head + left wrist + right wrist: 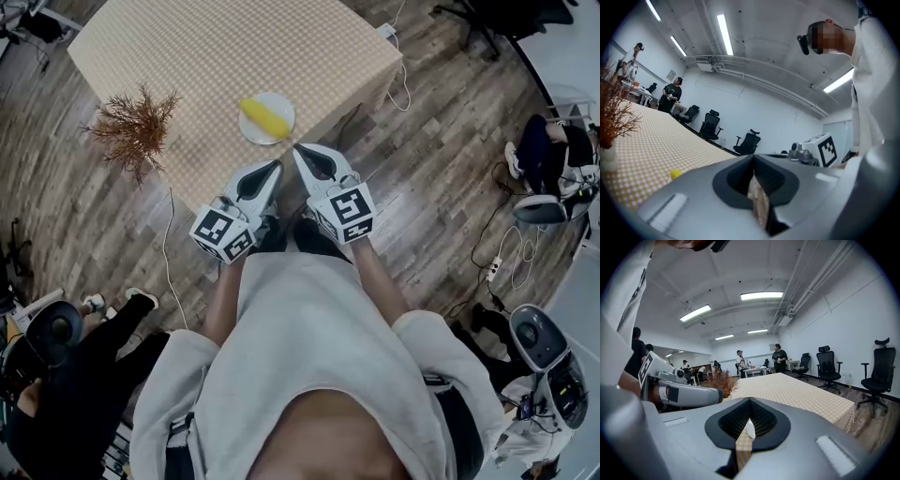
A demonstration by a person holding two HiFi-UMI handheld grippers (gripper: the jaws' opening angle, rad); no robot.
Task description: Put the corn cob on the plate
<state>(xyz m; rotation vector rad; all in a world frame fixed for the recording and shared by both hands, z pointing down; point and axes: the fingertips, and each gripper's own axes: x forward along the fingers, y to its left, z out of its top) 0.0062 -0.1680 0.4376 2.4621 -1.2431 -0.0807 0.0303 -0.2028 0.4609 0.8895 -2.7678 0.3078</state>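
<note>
The yellow corn cob lies on the white plate near the front edge of the table with the checked cloth. Both grippers hang side by side just short of that edge, apart from the plate. My left gripper is shut with nothing in it, and so is my right gripper. In the left gripper view the closed jaws fill the lower frame, with a bit of the corn cob showing past them. The right gripper view shows its jaws pressed together and empty.
A dried brown plant stands at the table's left edge. Cables and a power strip lie on the wooden floor to the right. A person in black is at the lower left. Office chairs line the walls.
</note>
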